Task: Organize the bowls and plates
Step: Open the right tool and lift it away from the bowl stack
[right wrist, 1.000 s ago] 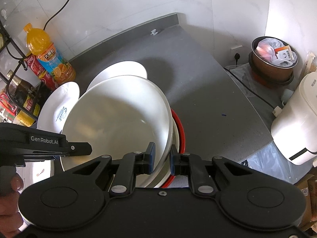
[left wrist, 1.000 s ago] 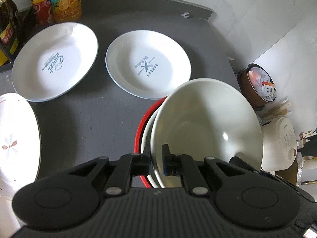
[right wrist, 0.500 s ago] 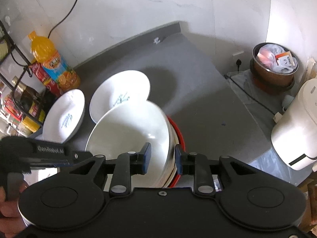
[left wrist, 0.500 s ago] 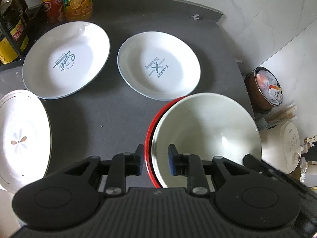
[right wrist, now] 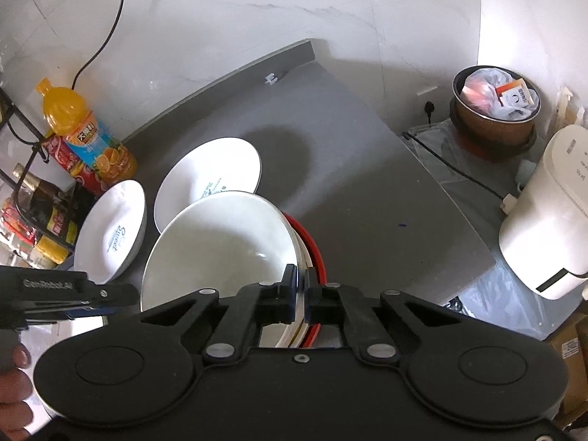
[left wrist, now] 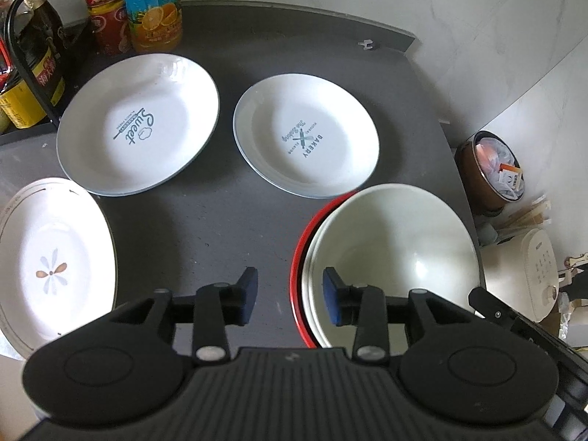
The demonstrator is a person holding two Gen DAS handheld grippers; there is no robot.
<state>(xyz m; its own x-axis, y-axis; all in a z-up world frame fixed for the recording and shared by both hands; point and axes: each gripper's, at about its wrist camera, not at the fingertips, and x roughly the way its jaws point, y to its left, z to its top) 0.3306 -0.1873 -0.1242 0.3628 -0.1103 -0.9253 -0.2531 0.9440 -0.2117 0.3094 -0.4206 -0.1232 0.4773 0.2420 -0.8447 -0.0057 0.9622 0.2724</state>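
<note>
**Bowls Nested at Counter's Near Right; Three Plates Unstacked**

The left gripper (left wrist: pixel 288 296) stands released, jaws well apart, empty, poised over the left rim of the bowl stack. One finger is outside the rim and one over the bowls, touching neither as far as can be seen.

The right gripper (right wrist: pixel 300 294) has its jaws drawn close about the right rim of the white bowl (right wrist: pixel 220 253). A sliver of rim shows between the pads; whether they actually clamp it cannot be told.

The white bowl sits uppermost in the nest, inside at least one more pale bowl, with the red bowl (left wrist: pixel 299 275) outermost. The nest rests on the grey counter (left wrist: pixel 220 220), close to its right edge, presumably gathered there to save space.

Not yet stacked: the "Sweet" plate (left wrist: pixel 137 125), the "Bakery" plate (left wrist: pixel 307 136) and the flower plate (left wrist: pixel 51 264), each lying flat and apart. The "Bakery" plate sits just beside the nest. Judgement: bowls appear done; plates remain.

Bottles (left wrist: pixel 154 3) crowd the far left corner, limiting room there.
</note>
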